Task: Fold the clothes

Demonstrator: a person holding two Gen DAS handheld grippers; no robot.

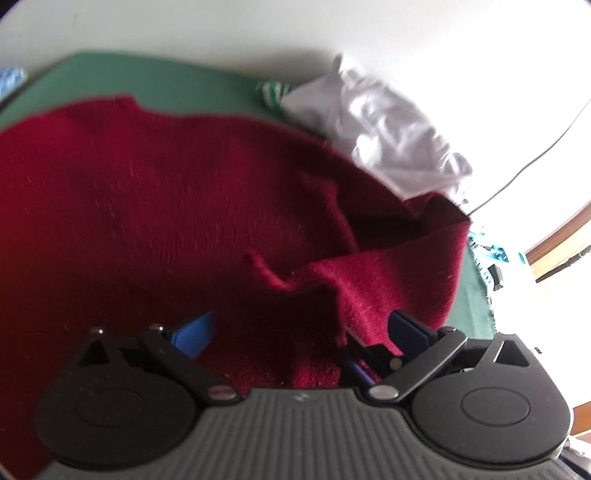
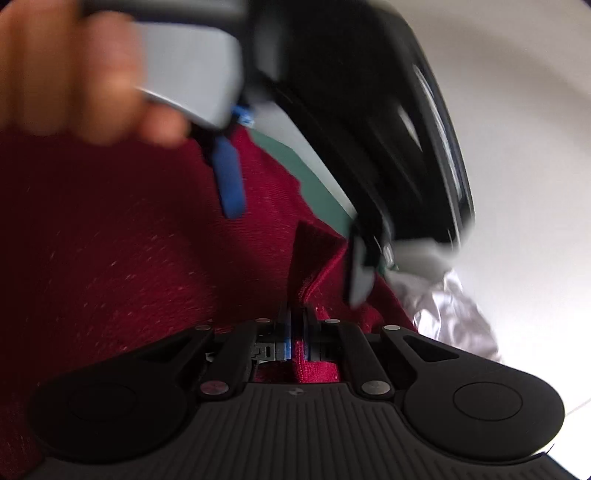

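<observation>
surface: green mat [image 1: 159,83] on a white tabletop [image 1: 221,26]; the mat's far edge runs across the upper left of the left wrist view, and a strip of it shows again at the right, past the sweater's fold.
far left: blue-and-white patterned thing [image 1: 11,79] at the mat's corner, too blurred to identify.
sweater: dark red knit sweater [image 1: 147,206] spread over most of the mat, mostly flat; the right part is lifted into a raised fold.
left gripper: left gripper [image 1: 301,330] low over the sweater, jaws wide apart, nothing pinched. Its right blue finger [image 1: 408,328] sits against the underside of the lifted flap; the left one is over flat knit.
right gripper: right gripper [image 2: 295,332] jaws closed together, clamped on a ridge of the sweater [image 2: 110,258] that stands up from between the pads.
hand: blurred hand [image 2: 70,70] at top left of the right wrist view, holding the left gripper's grey body.
behind the sweater: green-and-white striped cloth [image 1: 271,94] just beside a crumpled white garment [image 1: 388,129], both at the mat's far right corner; the white garment touches the sweater's edge.
right side of the room: grey cable [image 1: 535,158] across the white top, wooden trim [image 1: 557,236] at the far edge, small teal-patterned item [image 1: 493,253] near the mat's edge, blurred.
</observation>
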